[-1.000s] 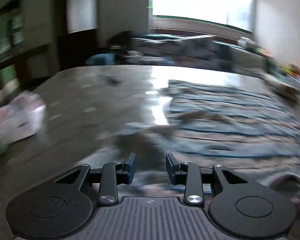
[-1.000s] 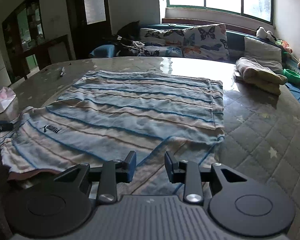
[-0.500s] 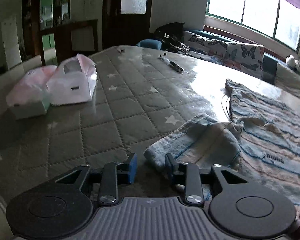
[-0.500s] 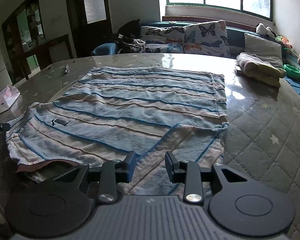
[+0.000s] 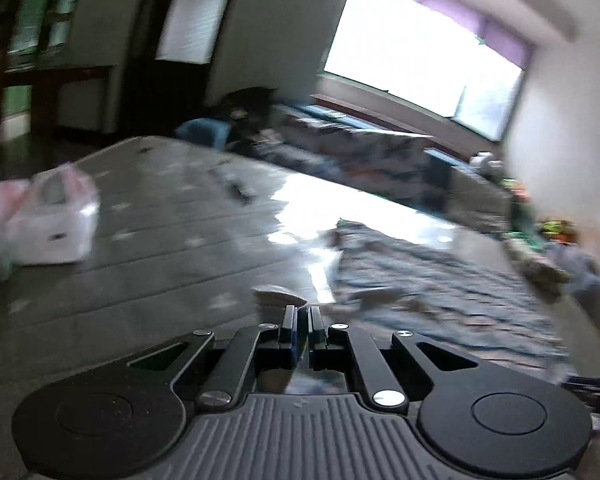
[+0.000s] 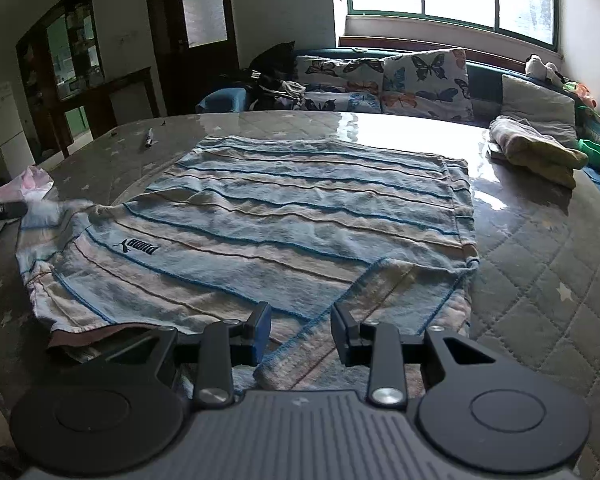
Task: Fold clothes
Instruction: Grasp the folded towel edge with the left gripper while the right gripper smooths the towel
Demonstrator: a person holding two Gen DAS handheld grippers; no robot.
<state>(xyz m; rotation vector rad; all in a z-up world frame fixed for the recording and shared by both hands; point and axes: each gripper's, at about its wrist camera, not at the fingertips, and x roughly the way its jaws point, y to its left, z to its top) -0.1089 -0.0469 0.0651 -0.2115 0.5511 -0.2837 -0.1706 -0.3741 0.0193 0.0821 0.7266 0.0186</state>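
Right wrist view: striped shirt [image 6: 292,224] on quilted table [image 6: 540,280], right jaws apart, left jaws pinching its sleeve

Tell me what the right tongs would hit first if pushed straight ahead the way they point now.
The right tongs, open, point over the folded-in sleeve of the blue-and-beige striped shirt. Going straight on, they would probably meet that shirt fabric first; height above it is unclear.

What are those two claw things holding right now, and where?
The left gripper is shut on the striped shirt, at its sleeve end. The right gripper is open over the other sleeve, holding nothing.
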